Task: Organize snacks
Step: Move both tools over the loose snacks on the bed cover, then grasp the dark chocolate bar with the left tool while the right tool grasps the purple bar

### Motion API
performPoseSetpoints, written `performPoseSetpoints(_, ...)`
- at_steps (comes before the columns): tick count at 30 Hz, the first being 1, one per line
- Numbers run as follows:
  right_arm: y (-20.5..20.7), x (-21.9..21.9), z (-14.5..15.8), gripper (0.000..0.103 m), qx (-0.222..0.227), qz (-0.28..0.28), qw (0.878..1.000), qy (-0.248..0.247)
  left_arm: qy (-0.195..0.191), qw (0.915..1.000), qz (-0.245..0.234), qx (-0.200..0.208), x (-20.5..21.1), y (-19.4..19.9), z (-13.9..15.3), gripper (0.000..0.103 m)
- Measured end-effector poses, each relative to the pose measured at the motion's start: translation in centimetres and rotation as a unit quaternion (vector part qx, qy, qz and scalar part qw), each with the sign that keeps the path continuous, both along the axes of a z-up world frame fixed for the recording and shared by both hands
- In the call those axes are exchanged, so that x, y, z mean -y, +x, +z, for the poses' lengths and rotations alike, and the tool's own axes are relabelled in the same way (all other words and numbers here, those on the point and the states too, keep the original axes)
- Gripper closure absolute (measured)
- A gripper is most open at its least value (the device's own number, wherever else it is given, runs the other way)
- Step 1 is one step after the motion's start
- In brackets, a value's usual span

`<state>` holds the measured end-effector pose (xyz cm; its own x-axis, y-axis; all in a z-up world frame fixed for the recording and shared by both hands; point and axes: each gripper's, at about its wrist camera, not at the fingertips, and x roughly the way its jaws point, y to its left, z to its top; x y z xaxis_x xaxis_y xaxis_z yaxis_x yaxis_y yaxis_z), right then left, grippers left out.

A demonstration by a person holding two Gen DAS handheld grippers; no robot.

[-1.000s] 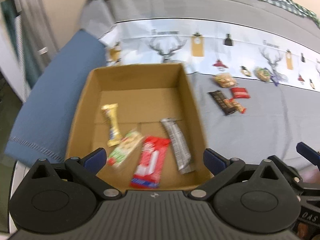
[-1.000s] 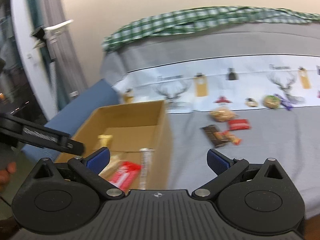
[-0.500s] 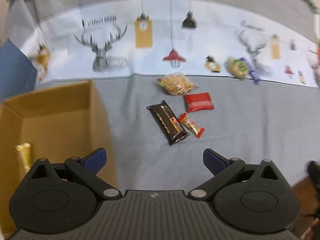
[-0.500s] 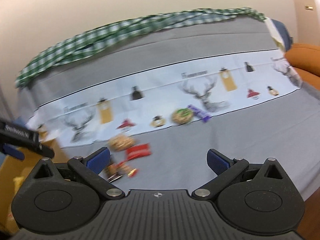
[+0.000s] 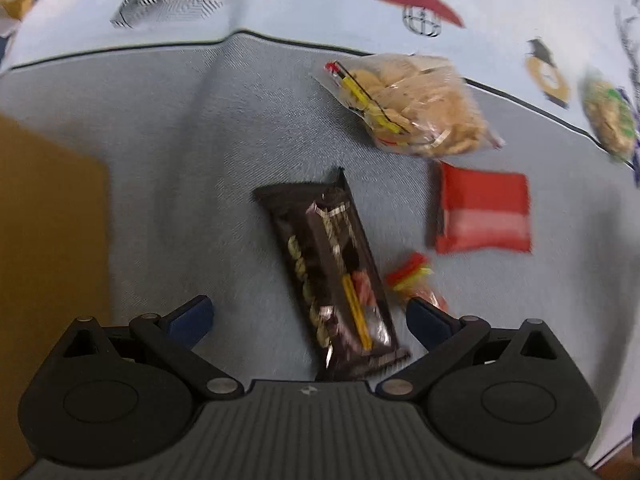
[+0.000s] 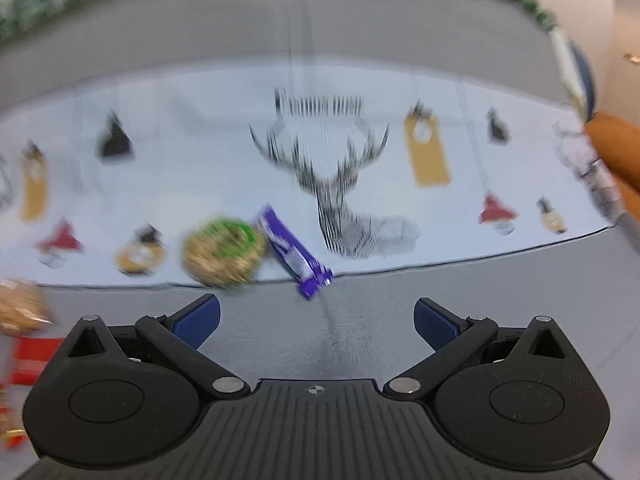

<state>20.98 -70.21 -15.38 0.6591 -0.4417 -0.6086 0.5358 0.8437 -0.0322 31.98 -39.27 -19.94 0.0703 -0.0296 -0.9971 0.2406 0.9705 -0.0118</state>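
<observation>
My left gripper (image 5: 308,316) is open and hangs low over a dark brown snack bar (image 5: 332,268) that lies on the grey cloth between its fingers. Beside the bar are a small red and yellow candy (image 5: 412,274), a red packet (image 5: 484,214) and a clear bag of biscuits (image 5: 416,104). The cardboard box (image 5: 48,240) shows at the left edge. My right gripper (image 6: 316,320) is open and empty, with a purple bar (image 6: 294,254) and a round green-labelled snack (image 6: 222,250) just beyond its fingertips, both blurred.
The snacks lie on a bed cover, grey in front and white with deer and lantern prints (image 6: 344,184) behind. The round green snack (image 5: 610,120) also appears at the right of the left wrist view. An orange cushion (image 6: 618,152) sits at the far right.
My left gripper swung right from over the box and dropped close to the brown bar. My right gripper also swung right and nearer to the purple bar and round snack.
</observation>
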Motion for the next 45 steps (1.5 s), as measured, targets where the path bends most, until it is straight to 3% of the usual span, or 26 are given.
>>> performPoseSetpoints(6,6.6,4.9,-6.0,0.001,-0.027,-0.025,0.998,0.053,-0.004,0.9995,-0.029,0.010,-0.3,1.0,-1.2,0.000)
performPoseSetpoints(8,7.5,5.4,-6.9,0.001,0.002,-0.018,0.999,0.043,-0.005,0.9990,-0.042,0.016,-0.7,0.9,-1.2,0.000)
performPoseSetpoints(17,10.1,7.0,-7.5,0.001,0.034,-0.007,0.999,0.029,0.003,0.9990,-0.040,0.021,-0.2,0.9,-1.3,0.000)
performPoseSetpoints(31,10.0,6.9,-7.6,0.001,0.037,-0.009,0.999,0.023,0.002,0.9987,-0.043,0.025,0.3,0.4,-0.9,0.001)
performPoseSetpoints(33,9.9,6.7,-7.4,0.016,0.035,-0.006,0.999,0.026,-0.003,0.9987,-0.034,0.038,-0.1,0.0,0.0,0.019)
performPoseSetpoints(34,9.6,6.4,-7.1,0.052,0.044,0.001,0.999,0.025,-0.010,0.9983,-0.034,0.047,-0.3,-0.3,0.7,0.048)
performPoseSetpoints(35,9.2,5.8,-6.7,0.074,0.047,0.008,0.999,0.020,-0.017,0.9974,-0.046,0.052,-0.3,-0.6,1.4,0.060)
performPoseSetpoints(36,8.9,5.5,-6.5,0.079,0.042,0.008,0.999,0.024,-0.028,0.9963,-0.064,0.050,-0.4,-0.9,1.9,0.060)
performPoseSetpoints(42,4.3,3.9,-5.5,0.079,0.033,-0.037,0.994,0.094,-0.060,0.9929,-0.091,0.048,-2.1,-4.3,4.4,0.060)
performPoseSetpoints(45,0.4,2.2,-4.4,0.079,0.060,-0.038,0.988,0.140,-0.072,0.9907,-0.103,0.053,-3.5,-7.0,6.3,0.060)
